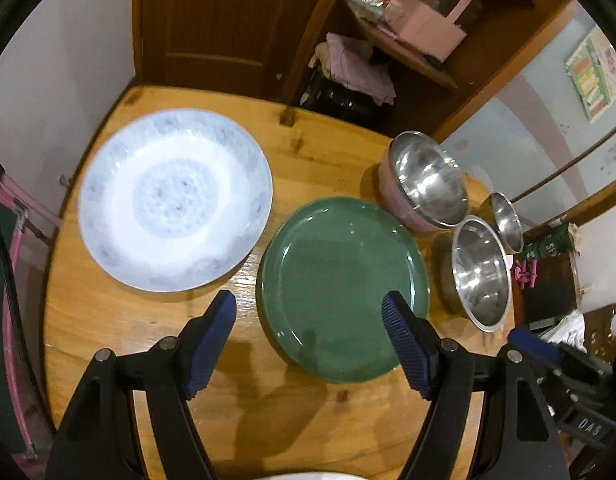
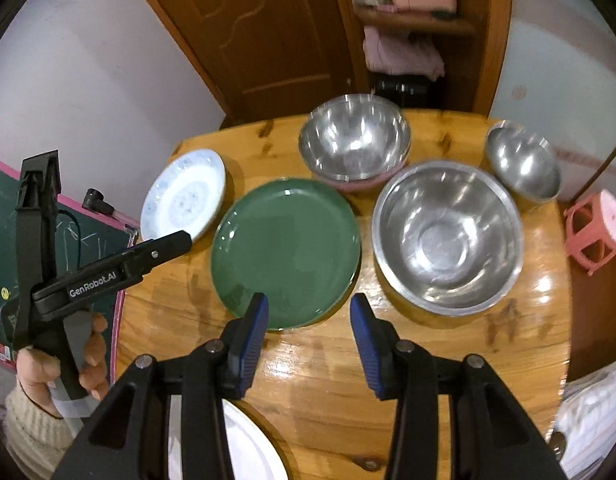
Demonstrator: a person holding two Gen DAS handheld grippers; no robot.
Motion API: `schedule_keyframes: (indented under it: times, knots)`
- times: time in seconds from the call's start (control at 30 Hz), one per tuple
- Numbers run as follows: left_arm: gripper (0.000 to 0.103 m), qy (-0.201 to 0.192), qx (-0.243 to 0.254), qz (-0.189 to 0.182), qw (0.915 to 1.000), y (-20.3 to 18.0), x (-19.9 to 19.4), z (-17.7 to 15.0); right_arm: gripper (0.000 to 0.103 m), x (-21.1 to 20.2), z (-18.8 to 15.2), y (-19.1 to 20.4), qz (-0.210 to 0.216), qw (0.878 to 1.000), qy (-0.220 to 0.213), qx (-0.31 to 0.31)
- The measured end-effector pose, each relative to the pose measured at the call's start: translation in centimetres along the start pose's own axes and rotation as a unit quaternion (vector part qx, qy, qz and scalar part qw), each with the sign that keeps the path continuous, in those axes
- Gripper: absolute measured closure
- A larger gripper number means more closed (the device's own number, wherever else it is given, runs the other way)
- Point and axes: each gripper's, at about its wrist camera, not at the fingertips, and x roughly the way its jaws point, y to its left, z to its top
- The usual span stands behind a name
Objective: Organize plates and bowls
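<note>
A: Where does everything sit?

B: On the round wooden table (image 2: 328, 380). The glazed green ceramic plate (image 2: 285, 252) lies flat in the middle, the white plate with a blue floral pattern (image 1: 175, 198) beside it, apart. Three steel bowls stand past the green one: a large plain one (image 2: 448, 236), a pink-sided one (image 2: 354, 142), a small one (image 2: 522, 160).

A: And the jaws?

B: The left gripper (image 1: 308, 316) stands spread wide above the green plate's near rim, pinching nothing. The right gripper (image 2: 308, 320) is narrower, also apart and empty, over the table just short of that plate.

A: How will the plate handle?

B: Stiff, smooth, probably heavy and breakable. I'd take the raised rim at the near edge; the glaze looks slippery. The bowls seem light, and their thin lips should suit the pads.
</note>
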Motion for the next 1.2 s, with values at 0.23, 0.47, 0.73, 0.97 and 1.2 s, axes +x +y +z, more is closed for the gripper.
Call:
schedule_keyframes:
  times: [0.23,0.47,0.73,0.97,1.2]
  knots:
    - [0.032,0.016,-0.024,0.000,0.9996,1.1,3.4,0.2,0.060,4.8,-0.4,-1.9,0.025,0.998,0.046,0.047]
    - [0.038,0.022,-0.028,-0.003,0.9994,1.4,5.1,0.4,0.061,7.7,-0.5,-3.8,0.032,0.994,0.060,0.089]
    - [0.046,0.032,-0.022,-0.007,0.9992,1.2,6.7,0.8,0.074,9.8,0.0,-4.5,0.037,0.992,0.065,0.104]
    - [0.057,0.037,-0.023,-0.007,0.9990,1.5,7.6,1.0,0.082,10.4,0.4,-5.1,0.037,0.991,0.061,0.109]
    - [0.071,0.045,-0.028,-0.004,0.9986,1.9,8.3,1.1,0.091,10.9,0.8,-5.0,0.035,0.993,0.059,0.101]
